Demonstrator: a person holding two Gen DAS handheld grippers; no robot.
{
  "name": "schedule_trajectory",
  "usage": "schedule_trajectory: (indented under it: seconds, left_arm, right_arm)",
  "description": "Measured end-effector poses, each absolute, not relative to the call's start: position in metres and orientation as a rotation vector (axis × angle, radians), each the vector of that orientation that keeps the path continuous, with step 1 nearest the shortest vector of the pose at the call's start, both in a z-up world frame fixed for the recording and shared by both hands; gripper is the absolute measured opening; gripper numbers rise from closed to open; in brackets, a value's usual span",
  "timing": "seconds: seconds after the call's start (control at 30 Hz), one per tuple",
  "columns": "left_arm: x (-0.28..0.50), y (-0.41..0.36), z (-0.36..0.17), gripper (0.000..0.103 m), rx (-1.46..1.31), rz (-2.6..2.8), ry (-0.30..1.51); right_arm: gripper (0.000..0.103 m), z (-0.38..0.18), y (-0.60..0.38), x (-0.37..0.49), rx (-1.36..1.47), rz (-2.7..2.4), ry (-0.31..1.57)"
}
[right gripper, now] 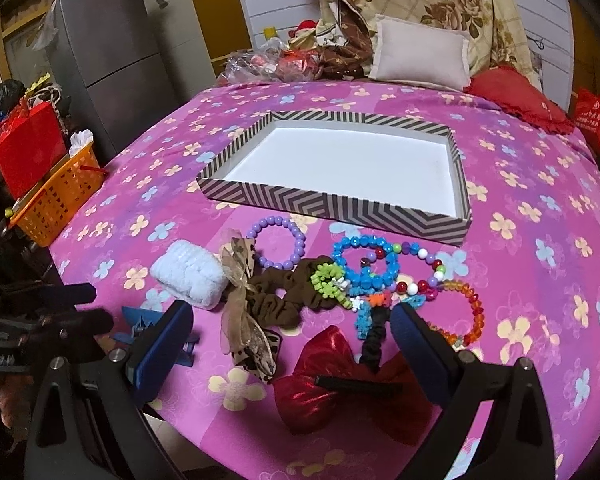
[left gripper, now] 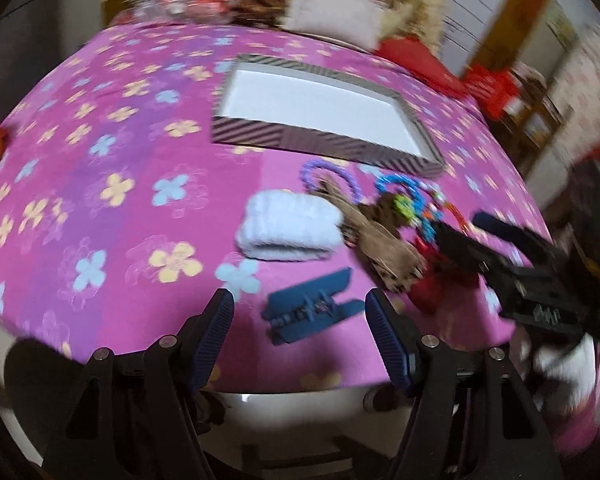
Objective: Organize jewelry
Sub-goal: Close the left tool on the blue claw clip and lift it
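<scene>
Glossy beaded bracelets (right gripper: 380,264), fabric scrunchies (right gripper: 284,296) and a shiny red bow (right gripper: 340,392) are heaped near a shallow striped cardboard tray (right gripper: 340,204). Both the left gripper (left gripper: 300,332) and the right gripper (right gripper: 292,344) are held apart, empty.

A striped box (right gripper: 340,206) with a white inside is sitting open. Near it, bead bracelets (right gripper: 278,246), a red bow (right gripper: 320,394) and scrunchies (right gripper: 288,296) are lying in a pile.
</scene>
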State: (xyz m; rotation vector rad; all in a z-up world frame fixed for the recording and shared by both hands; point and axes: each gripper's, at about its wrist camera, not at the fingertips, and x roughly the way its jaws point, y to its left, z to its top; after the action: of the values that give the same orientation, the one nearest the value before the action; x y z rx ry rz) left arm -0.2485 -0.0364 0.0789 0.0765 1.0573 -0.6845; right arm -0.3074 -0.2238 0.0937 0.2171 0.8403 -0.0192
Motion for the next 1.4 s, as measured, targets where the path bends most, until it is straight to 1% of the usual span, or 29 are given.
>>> schedule_trajectory:
  seconds: [0.17,0.3,0.47,0.7,1.07,1.33,1.4]
  left_arm:
    - [-0.251,-0.041,0.073,0.068,0.179,-0.791,1.043]
    - [-0.251,-0.044,0.072,0.068,0.251,-0.876,0.993]
    - [-0.253,-0.051,0.062,0.068,0.374,-0.95,0.986]
    - [-0.253,-0.056,0.056,0.068,0.445,-1.023,0.926]
    - [-0.233,-0.048,0.052,0.068,0.334,-1.057,0.987]
    - [-0.231,-0.054,0.042,0.068,0.347,-1.058,0.995]
    - [-0.231,-0.055,0.042,0.065,0.344,-1.071,0.984]
  right_arm:
    - [0.101,0.091,-0.225,-0.306,0.237,-0.013,0.846]
    - [0.101,0.088,-0.223,-0.302,0.241,-0.008,0.86]
    - [0.101,0.086,-0.222,-0.298,0.246,-0.01,0.873]
    - [0.101,0.083,-0.221,-0.288,0.256,-0.013,0.889]
    - [0.101,0.085,-0.211,-0.272,0.226,0.003,0.902]
    - [0.101,0.082,-0.207,-0.263,0.219,0.021,0.918]
    - [0.101,0.082,-0.204,-0.26,0.202,0.034,0.924]
